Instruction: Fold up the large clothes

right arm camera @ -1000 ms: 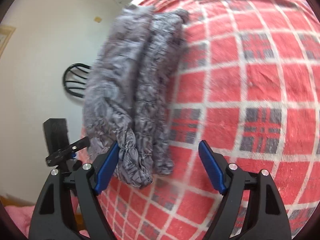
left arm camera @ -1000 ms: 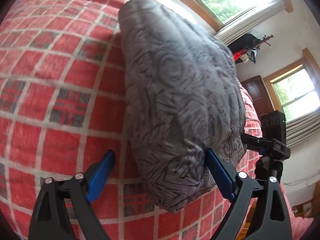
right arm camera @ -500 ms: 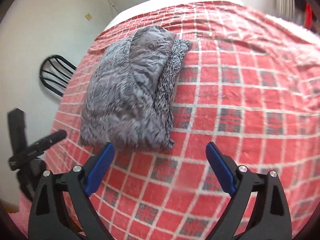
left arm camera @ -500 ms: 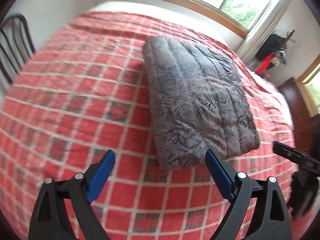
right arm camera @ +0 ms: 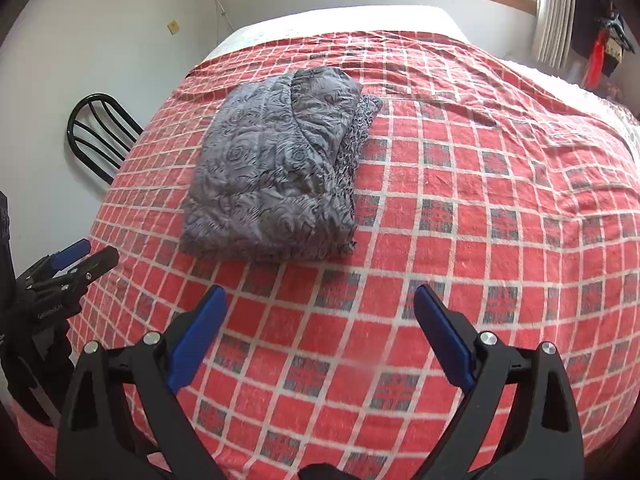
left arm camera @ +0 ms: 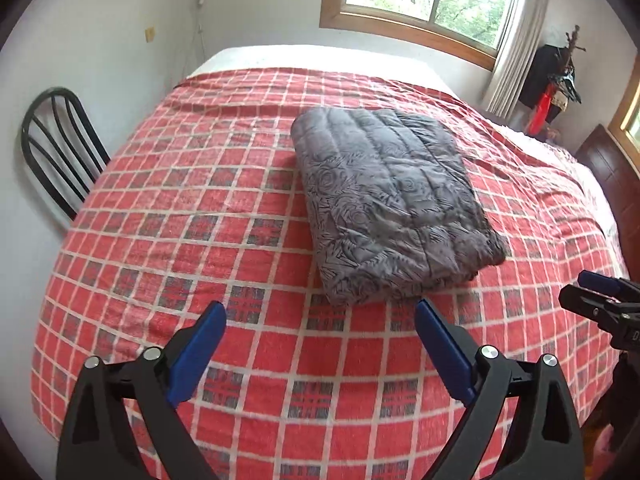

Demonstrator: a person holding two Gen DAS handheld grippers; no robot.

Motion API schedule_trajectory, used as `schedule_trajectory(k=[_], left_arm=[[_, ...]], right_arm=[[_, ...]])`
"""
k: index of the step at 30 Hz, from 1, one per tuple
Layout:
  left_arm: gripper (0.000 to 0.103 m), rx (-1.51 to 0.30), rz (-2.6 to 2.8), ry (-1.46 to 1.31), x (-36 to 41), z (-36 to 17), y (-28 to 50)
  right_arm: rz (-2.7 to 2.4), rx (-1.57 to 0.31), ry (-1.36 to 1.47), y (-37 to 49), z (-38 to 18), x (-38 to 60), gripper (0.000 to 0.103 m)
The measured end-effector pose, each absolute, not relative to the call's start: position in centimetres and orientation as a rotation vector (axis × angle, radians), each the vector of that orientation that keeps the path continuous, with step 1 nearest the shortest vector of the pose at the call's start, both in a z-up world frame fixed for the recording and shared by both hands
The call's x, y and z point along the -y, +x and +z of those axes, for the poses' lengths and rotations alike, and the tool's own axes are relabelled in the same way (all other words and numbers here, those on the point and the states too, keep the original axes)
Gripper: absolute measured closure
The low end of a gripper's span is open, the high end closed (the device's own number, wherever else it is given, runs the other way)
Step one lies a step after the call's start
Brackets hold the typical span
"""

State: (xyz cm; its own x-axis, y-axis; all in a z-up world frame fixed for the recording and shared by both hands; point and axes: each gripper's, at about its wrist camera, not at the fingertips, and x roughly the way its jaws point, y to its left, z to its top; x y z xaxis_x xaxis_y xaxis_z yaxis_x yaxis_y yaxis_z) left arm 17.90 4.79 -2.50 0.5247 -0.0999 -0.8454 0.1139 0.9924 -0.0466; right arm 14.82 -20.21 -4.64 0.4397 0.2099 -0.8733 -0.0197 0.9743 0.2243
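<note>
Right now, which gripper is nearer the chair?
The left gripper: it sits at the bed's chair side; the right gripper sits opposite.

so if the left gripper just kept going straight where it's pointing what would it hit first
Probably the red plaid bedspread, just short of the folded grey quilt. The left gripper, jaws open, holds nothing; depth is hard to judge.

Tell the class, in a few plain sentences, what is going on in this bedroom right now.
A person holds a two-finger gripper in each hand above a bed with a red plaid bedspread. A grey patterned garment lies folded into a compact bundle on it. The left gripper and the right gripper are both open, apart from the bundle, holding nothing.
</note>
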Motion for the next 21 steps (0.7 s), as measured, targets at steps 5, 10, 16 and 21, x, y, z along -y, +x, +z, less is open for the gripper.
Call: schedule_trajectory(k=[5, 10, 16, 21], left_arm=[[0.006, -1.003, -0.138, 0.032, -4.1, -1.4, 16.2], [0.006, -0.991, -0.137, 0.03, -4.0, -0.4, 15.0], [0.006, -0.979, -0.138, 0.04, -3.9, 0.4, 13.6], [0.006, -0.971, -0.138, 0.04, -4.1, 0.7, 13.0]], right_arm=[[0.129, -1.084, 0.184, 13.2, -3.5, 20.0, 0.009], [0.128, -1.074, 0.186, 11.9, -3.0, 19.7, 0.009], [0.125, -1.057, 0.187, 11.1, -2.4, 19.2, 0.009], [0.122, -1.059, 0.176, 10.9, -2.3, 18.7, 0.009]])
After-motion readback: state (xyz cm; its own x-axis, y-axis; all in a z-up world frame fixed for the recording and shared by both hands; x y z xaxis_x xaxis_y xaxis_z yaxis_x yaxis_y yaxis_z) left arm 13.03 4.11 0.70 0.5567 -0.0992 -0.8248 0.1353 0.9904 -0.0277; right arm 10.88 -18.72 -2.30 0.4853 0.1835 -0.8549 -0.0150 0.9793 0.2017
